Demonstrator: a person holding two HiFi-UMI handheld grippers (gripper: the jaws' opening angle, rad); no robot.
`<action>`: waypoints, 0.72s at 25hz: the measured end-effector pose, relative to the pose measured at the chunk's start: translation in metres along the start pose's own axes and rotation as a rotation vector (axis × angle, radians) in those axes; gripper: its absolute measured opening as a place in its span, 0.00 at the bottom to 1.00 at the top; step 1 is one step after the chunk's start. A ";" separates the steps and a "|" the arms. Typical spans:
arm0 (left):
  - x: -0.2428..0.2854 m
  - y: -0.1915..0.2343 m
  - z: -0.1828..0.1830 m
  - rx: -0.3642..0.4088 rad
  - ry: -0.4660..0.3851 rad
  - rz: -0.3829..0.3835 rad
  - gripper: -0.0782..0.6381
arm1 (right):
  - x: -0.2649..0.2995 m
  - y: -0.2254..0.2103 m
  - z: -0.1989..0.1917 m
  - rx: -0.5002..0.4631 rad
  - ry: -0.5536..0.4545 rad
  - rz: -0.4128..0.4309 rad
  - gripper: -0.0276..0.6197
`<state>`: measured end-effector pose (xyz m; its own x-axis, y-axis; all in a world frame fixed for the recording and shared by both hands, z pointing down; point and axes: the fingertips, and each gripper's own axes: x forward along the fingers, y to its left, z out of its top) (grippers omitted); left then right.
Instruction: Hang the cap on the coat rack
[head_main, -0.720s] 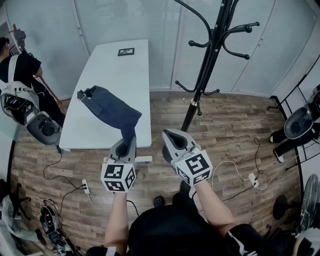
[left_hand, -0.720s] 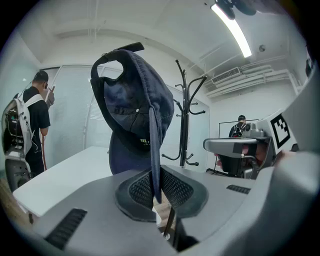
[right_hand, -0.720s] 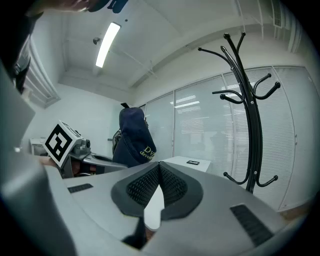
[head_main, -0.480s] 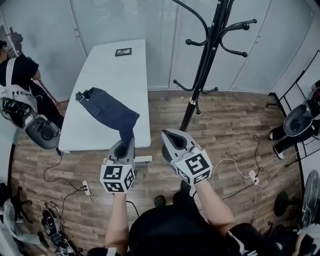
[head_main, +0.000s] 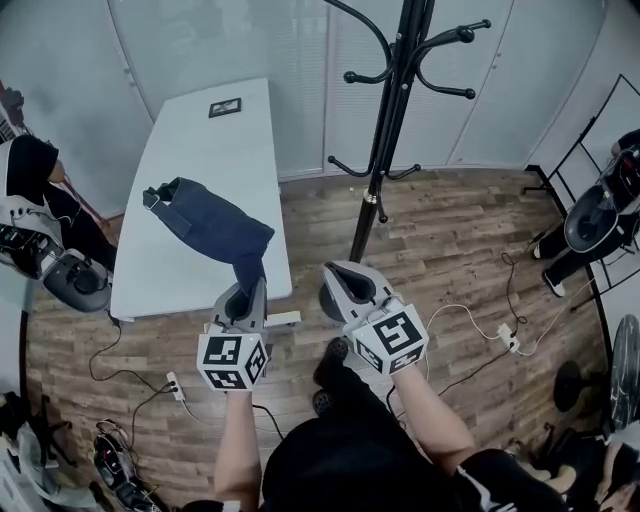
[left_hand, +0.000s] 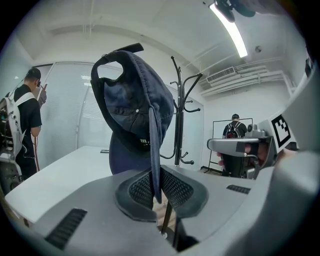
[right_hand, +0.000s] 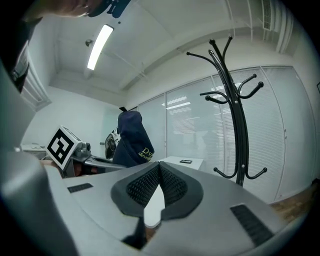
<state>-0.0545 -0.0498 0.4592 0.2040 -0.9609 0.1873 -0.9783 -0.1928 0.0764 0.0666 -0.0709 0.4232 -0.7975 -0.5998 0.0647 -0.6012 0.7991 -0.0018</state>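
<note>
Grips cap (head_main: 207, 226) by its edge in left gripper (head_main: 247, 291), jaws pressed tight on fabric, crown just ahead. Holds right gripper (head_main: 345, 281) closed, empty, alongside; coat rack (head_main: 386, 150) ahead of both, apart.

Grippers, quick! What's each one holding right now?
Left gripper: closed on the dark blue cap.
Right gripper: closed, holding nothing.

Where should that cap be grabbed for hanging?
Probably the brim, edge-on from its front, as the left hand-held gripper holds the cap now: it is flat and thin, and the crown is left free for the coat rack.
</note>
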 end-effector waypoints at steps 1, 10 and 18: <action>0.002 -0.002 -0.001 0.001 0.001 -0.007 0.15 | -0.002 -0.004 -0.003 0.009 0.004 -0.007 0.09; 0.029 -0.009 -0.005 0.041 0.028 -0.073 0.15 | 0.026 -0.029 -0.002 0.061 0.003 -0.006 0.09; 0.072 0.042 0.030 0.113 0.019 -0.126 0.15 | 0.104 -0.049 0.015 0.062 0.002 -0.072 0.09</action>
<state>-0.0824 -0.1334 0.4461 0.3246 -0.9240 0.2022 -0.9428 -0.3333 -0.0096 0.0118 -0.1729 0.4148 -0.7521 -0.6554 0.0686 -0.6589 0.7499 -0.0594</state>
